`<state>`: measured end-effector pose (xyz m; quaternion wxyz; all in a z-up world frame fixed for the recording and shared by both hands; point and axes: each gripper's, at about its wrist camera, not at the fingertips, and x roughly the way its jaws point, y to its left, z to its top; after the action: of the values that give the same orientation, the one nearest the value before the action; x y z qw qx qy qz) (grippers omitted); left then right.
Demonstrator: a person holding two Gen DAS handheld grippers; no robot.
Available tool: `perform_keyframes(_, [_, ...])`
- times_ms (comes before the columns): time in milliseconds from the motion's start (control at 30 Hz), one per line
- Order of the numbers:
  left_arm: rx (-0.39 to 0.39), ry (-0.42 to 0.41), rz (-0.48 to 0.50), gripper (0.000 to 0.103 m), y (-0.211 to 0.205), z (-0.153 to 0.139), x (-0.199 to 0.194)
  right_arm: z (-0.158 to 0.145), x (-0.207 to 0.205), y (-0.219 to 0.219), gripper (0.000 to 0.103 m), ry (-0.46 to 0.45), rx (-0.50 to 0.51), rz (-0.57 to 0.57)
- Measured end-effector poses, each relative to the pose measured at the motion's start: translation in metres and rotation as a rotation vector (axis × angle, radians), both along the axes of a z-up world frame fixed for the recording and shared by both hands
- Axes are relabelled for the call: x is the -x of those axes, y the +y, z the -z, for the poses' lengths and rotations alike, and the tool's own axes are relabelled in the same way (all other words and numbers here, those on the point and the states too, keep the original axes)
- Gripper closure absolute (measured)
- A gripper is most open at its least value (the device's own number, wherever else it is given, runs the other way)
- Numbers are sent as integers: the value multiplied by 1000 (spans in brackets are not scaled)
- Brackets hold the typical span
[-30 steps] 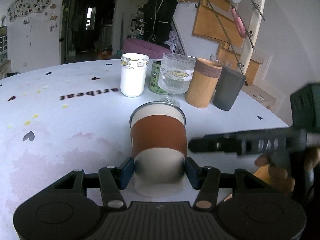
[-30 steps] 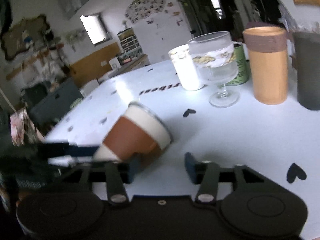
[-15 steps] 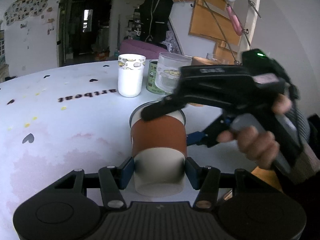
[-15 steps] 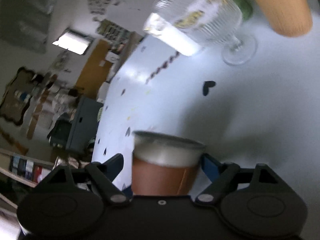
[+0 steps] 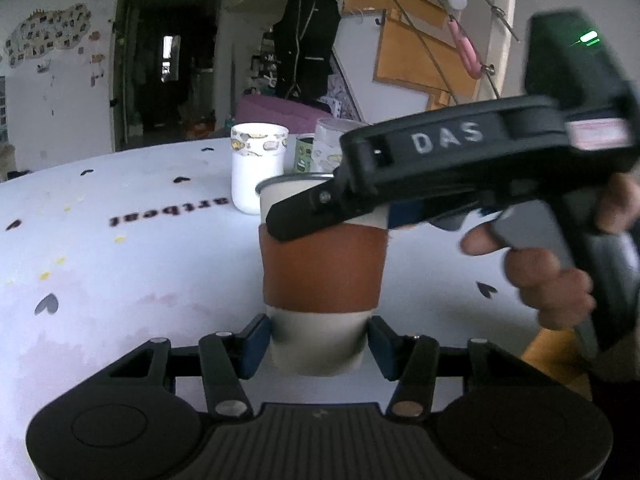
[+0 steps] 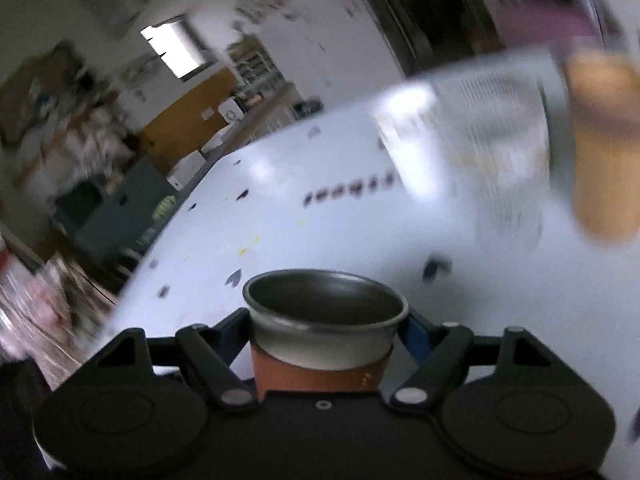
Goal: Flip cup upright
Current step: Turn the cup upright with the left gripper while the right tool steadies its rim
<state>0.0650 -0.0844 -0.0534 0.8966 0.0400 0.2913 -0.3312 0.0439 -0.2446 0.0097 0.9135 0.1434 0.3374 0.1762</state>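
Now the cup [image 5: 322, 268] stands upright at centre frame on the table [image 5: 120, 280], my left tongs [image 5: 318, 340] pinching its base, my right tongs [image 6: 326, 330] closed round its rim; uneven release could topple it.

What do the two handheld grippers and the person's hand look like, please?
The left gripper is matte black, with blue-padded fingers and round silver pivots. The right gripper is also black, has white "DAS" lettering, a green light and a grey trigger. The bare right hand wears no glove.
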Motion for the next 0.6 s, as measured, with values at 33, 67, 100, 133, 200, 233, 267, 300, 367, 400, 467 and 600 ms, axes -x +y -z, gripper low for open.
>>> perform_keyframes(33, [2,-13,-6,49,-3,2,-4,-4,1,5,24,-27,45,-3])
perform_keyframes(67, [3,-27,-10,50,-6,4,-8,-7,1,7,24,-44,76,-5])
perform_keyframes(100, [5,-41,-13,50,-8,6,-11,-10,0,10,24,-63,112,-6])
perform_keyframes(133, [7,-56,-18,50,-10,8,-16,-13,-2,12,24,-78,142,-8])
perform_keyframes(200, [18,-77,-26,50,-15,12,-26,-17,-7,16,25,-108,206,-12])
perform_keyframes(233, [23,-89,-30,50,-17,13,-33,-19,-10,18,25,-117,233,-11])
perform_keyframes(267, [31,-95,-31,50,-19,15,-40,-20,-12,19,25,-128,259,-8])
perform_keyframes(300, [41,-96,-31,51,-21,16,-47,-21,-17,21,25,-137,285,-3])
perform_keyframes(367, [55,-90,-35,51,-23,17,-60,-22,-28,23,25,-144,319,13])
perform_keyframes(400, [57,-90,-38,52,-25,17,-67,-22,-34,23,25,-143,327,23])
perform_keyframes(467, [63,-74,-47,52,-29,18,-77,-22,-46,23,25,-134,337,41])
perform_keyframes(600, [59,-15,-71,53,-34,22,-94,-15,-65,24,25,-101,339,74])
